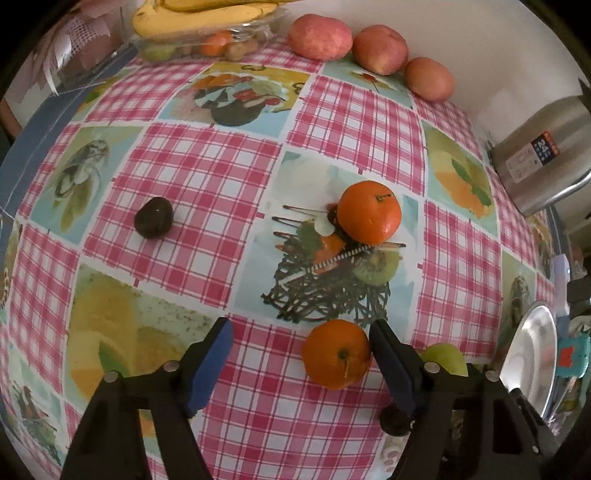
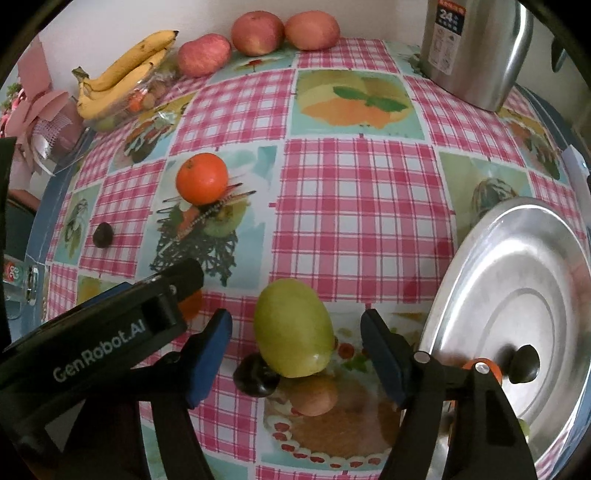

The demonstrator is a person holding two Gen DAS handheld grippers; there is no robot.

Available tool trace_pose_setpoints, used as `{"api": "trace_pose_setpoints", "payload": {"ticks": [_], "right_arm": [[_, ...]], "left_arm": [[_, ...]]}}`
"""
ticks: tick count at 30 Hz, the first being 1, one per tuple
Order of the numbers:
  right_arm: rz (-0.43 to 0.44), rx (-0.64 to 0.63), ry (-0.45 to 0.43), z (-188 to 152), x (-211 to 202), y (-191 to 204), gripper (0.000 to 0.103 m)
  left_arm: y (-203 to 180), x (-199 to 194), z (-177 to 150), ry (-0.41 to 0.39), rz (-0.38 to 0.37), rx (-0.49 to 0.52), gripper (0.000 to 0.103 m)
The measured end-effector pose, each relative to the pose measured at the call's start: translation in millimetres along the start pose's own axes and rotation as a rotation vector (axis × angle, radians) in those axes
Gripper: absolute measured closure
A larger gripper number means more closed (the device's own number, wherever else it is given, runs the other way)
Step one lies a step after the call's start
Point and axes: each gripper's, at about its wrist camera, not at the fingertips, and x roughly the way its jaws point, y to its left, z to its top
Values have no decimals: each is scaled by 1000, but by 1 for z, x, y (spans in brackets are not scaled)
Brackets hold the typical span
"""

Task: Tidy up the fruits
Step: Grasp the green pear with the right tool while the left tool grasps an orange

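In the left wrist view a small orange (image 1: 337, 354) sits on the checked tablecloth between the fingers of my left gripper (image 1: 301, 350). It lies against the right finger (image 1: 388, 362), far from the left one, so the gripper is open. In the right wrist view a green fruit (image 2: 293, 328) lies between the fingers of my right gripper (image 2: 295, 352), with a gap on both sides; that gripper is open too. A dark plum (image 2: 255, 376) touches the green fruit's near left side. A steel plate (image 2: 517, 295) lies just right of the right gripper.
Another orange (image 1: 369, 212) and a dark fruit (image 1: 153, 218) lie mid-table. Three apples (image 2: 258, 33) line the back wall beside a clear tray with bananas (image 2: 122, 74). A steel jug (image 2: 476, 48) stands back right. The left gripper's body (image 2: 110, 325) crowds the right gripper's left side.
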Motion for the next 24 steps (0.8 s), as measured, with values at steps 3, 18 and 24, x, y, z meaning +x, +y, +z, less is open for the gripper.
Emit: {"api": "trace_pose_setpoints", "payload": {"ticks": [3,18,24], "right_arm": [[-28,-23,-1,-1,1,3,31],[-60,-52,-23,-3,1,8,61],[-17,-23,-27,0,-5,7,61]], "left_arm": [[-8,2,-2,-4,36,30,24],[-17,-3,-5,-3,-21,71,64],[-14,-7,-2,2,-95,17,65]]}}
